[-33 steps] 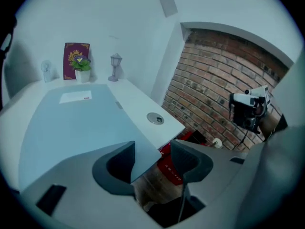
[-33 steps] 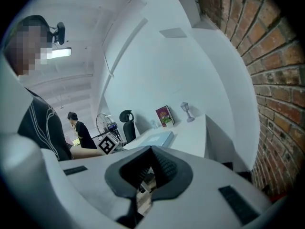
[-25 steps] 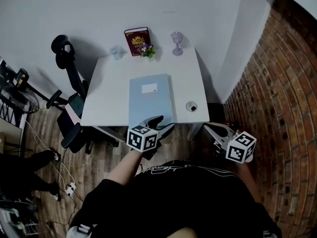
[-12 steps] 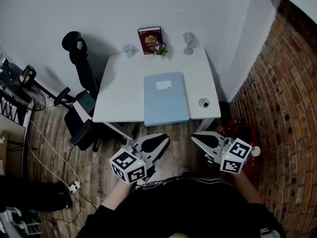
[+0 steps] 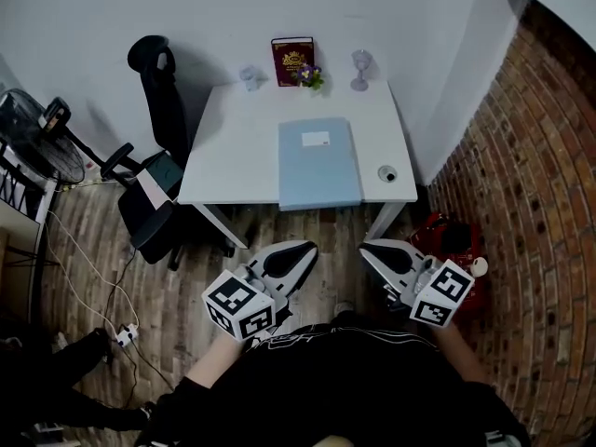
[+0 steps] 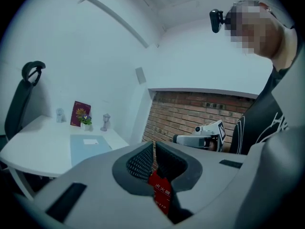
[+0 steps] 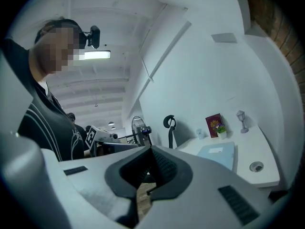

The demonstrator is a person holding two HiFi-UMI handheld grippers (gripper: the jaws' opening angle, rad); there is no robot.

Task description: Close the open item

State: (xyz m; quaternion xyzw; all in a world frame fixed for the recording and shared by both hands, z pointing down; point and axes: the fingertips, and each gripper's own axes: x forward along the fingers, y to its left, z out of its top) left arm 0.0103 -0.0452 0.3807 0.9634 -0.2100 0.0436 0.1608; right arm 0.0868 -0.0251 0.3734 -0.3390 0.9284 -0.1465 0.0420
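A closed light-blue folder (image 5: 319, 164) with a white label lies flat on the white table (image 5: 233, 156); it also shows in the left gripper view (image 6: 88, 147) and the right gripper view (image 7: 217, 154). Both grippers hang over the wooden floor in front of the table, well short of the folder. My left gripper (image 5: 300, 250) has just closed and its jaws meet with nothing between them (image 6: 153, 149). My right gripper (image 5: 371, 248) is shut and empty too (image 7: 151, 152).
A dark red book (image 5: 292, 60), a small flower pot (image 5: 310, 76), a goblet (image 5: 360, 68) and a small glass (image 5: 248, 77) stand at the table's far edge. A round cap (image 5: 386, 173) lies near its right edge. An office chair (image 5: 158, 184) is left, a brick wall (image 5: 531, 184) right.
Both grippers have drawn back from the table's front edge toward the person's body. The left jaws went from open to shut. The table now sits farther off.
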